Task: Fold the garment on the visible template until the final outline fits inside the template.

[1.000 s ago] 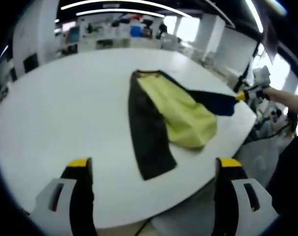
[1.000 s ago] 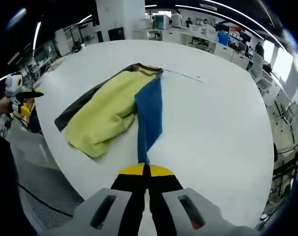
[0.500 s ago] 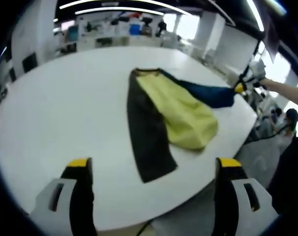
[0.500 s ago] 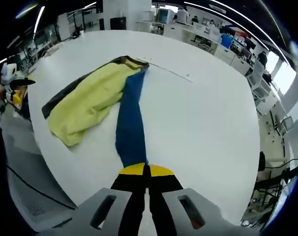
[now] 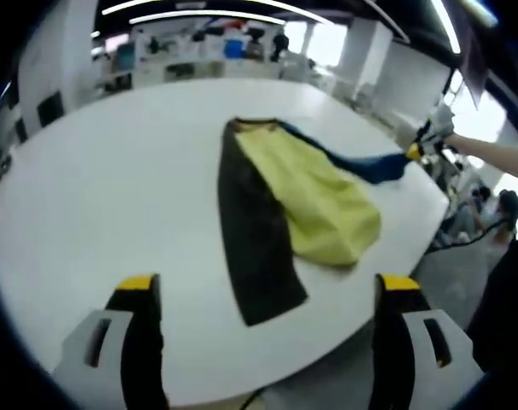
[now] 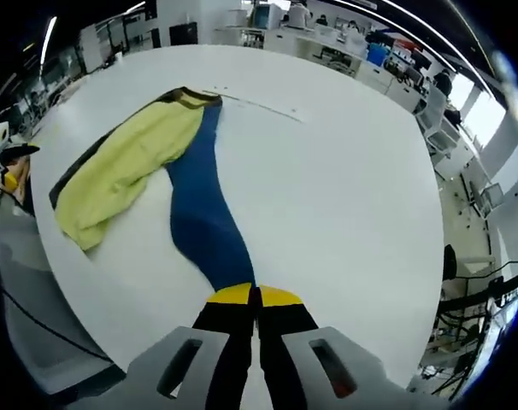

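The blue trouser leg (image 6: 201, 224) of the yellow, black and blue garment (image 5: 297, 196) has been drawn further out across the round white table (image 6: 344, 188), apparently lifted; the right gripper (image 6: 255, 295) has its jaws closed on the leg's end, while the left gripper (image 5: 267, 286) has its jaws wide apart.

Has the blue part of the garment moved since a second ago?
Yes. In the left gripper view, the right tool has drawn the blue part off the yellow panel, toward the table edge.

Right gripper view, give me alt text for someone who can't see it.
The right gripper, jaws shut, pinches the end of a blue panel of a garment stretched across a white table. A yellow panel and a dark strip lie beside it.
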Demonstrator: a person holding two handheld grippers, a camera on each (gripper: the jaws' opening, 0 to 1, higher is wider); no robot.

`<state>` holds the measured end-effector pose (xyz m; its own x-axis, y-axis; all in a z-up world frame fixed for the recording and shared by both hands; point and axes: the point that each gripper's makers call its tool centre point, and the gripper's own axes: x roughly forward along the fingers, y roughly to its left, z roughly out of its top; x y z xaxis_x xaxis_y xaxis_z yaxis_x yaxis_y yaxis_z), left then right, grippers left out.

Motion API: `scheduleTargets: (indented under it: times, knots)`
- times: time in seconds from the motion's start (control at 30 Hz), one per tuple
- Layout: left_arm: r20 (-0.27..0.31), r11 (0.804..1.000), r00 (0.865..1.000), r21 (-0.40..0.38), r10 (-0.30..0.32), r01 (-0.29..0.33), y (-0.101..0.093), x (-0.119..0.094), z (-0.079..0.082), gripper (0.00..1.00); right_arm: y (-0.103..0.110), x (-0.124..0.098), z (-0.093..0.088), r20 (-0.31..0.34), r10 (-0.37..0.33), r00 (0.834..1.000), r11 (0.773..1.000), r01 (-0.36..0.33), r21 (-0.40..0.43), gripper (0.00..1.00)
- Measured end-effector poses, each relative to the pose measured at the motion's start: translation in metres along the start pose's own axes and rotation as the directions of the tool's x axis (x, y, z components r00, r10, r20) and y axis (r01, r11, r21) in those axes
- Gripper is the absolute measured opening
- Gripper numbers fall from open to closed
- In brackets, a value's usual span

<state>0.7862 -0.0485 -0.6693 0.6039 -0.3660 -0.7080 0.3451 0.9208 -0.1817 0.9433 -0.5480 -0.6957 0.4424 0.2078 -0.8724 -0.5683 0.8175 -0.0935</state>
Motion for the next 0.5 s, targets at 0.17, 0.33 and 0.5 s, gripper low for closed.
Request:
scheduleTargets:
  times: [0.17, 0.33, 0.5]
  knots:
    - [-0.012, 1.0, 1.0, -0.002, 0.005, -0.005, 0.0, 0.002, -0.002, 0.99, -0.015, 0.006, -0.011, -0.024, -0.012, 1.0, 0.999, 0.013, 0.036, 0.01]
    - [-0.018, 1.0, 1.0, -0.001, 0.011, -0.011, 0.0, 0.003, -0.001, 0.99, -0.034, 0.012, -0.022, -0.049, -0.031, 0.998, 0.996, 0.035, 0.081, 0.01]
    - [-0.026, 1.0, 1.0, 0.0, 0.012, -0.012, -0.002, 0.005, -0.001, 0.99, -0.047, 0.017, -0.027, -0.051, -0.036, 0.998, 0.992, 0.042, 0.121, 0.01]
